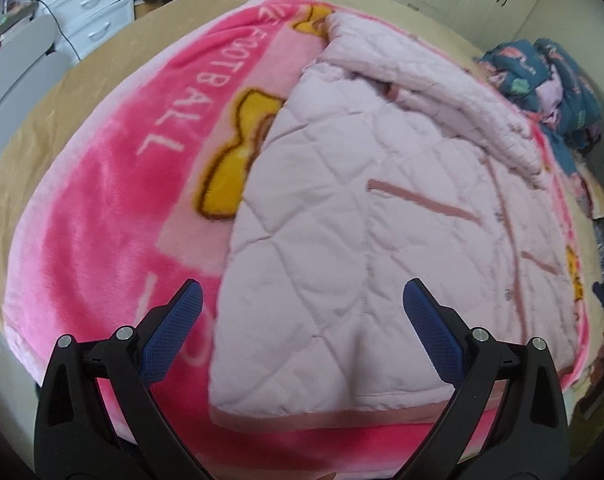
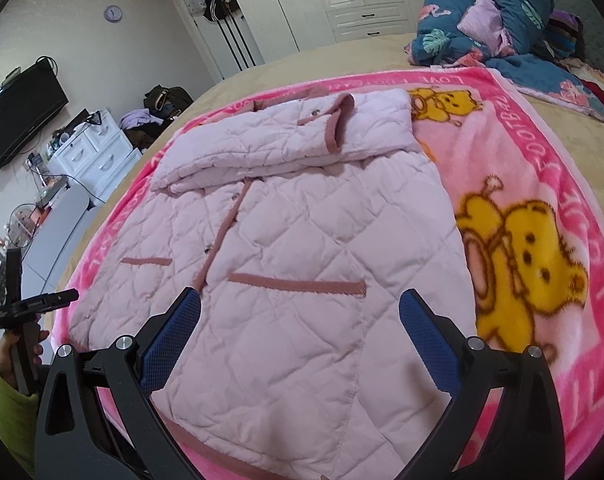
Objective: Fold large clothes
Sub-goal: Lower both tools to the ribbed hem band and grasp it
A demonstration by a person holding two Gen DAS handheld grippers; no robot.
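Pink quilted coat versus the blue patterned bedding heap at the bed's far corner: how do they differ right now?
The pink quilted coat lies spread flat, sleeves folded across its chest; the blue patterned bedding is crumpled in a heap. The coat rests on the pink bear blanket; the bedding sits beyond it. Both lie on the bed, untouched by either gripper.

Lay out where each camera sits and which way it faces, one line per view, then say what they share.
Left wrist: on the left gripper, open above the quilted jacket's hem, facing up the bed; only its own fingers show.
Right wrist: on the right gripper, open at the hem, facing the wardrobe; a hand in a green sleeve holds the other gripper at far left.
Shared: the jacket, pink blanket, blue bedding pile.
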